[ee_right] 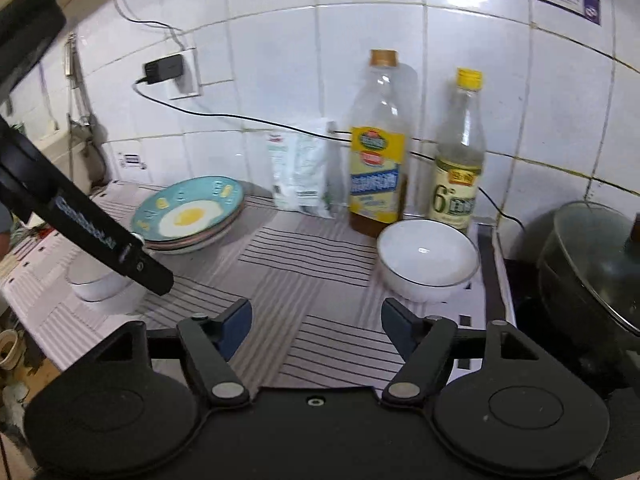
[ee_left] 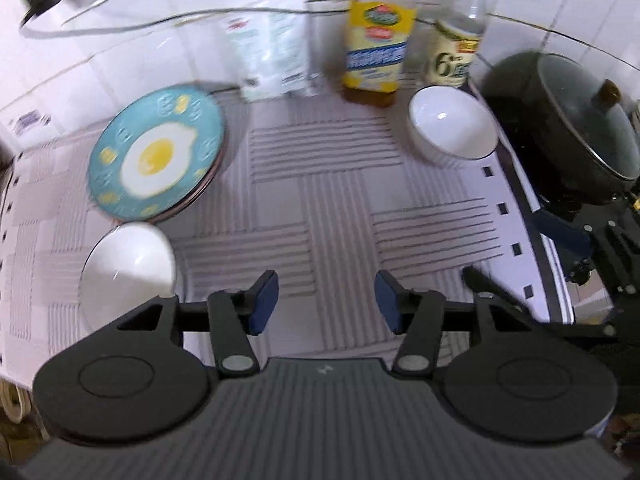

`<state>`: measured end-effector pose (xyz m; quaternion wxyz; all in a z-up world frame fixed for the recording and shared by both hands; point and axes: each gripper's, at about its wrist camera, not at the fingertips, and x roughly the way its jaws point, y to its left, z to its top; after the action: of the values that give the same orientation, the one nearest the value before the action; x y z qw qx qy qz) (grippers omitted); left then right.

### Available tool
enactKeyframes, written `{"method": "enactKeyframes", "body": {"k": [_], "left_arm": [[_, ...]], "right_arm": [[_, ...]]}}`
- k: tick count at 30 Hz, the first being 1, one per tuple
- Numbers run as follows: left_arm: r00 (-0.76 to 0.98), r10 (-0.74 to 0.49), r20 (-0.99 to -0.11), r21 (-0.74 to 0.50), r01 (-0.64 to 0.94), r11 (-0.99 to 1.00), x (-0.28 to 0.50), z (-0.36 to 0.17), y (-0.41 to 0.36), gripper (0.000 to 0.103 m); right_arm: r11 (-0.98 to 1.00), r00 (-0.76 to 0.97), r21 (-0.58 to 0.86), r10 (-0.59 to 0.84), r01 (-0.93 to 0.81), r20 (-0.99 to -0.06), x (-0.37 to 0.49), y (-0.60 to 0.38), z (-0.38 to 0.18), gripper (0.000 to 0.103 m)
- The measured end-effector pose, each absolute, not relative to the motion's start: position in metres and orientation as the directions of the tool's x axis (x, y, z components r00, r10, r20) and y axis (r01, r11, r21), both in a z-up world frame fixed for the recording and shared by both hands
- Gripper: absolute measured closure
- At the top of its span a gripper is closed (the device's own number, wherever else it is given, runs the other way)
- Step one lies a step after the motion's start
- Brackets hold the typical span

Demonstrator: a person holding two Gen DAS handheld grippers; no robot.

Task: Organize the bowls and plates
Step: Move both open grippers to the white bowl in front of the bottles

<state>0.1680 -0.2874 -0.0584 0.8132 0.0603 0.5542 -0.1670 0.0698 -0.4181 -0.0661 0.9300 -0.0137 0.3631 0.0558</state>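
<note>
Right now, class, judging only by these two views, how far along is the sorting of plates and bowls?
Done: the plates already sit in one stack, the fried-egg plate on top. In hand: nothing; the left gripper and right gripper are both open and empty above the striped mat. Left: the two white bowls are apart, one beside the plates, the other near the bottles, so they are not yet stacked.
</note>
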Motion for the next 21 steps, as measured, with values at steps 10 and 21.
{"method": "enactKeyframes", "body": {"k": [10,21], "left_arm": [[0.356,-0.332,-0.874,-0.162,0.431,0.888,0.21,-0.068,-0.322,0.032],[0.337,-0.408,-0.848,-0.17,0.557,0.813,0.256,-0.089,-0.359,0.024]], "right_arm": [[1.0,0.722,0.011,0.0,0.011,-0.692,0.099,-0.437,-0.108,0.013],[0.984,0.71,-0.028,-0.144,0.173,-0.689,0.142,-0.455,-0.158,0.013]]}}
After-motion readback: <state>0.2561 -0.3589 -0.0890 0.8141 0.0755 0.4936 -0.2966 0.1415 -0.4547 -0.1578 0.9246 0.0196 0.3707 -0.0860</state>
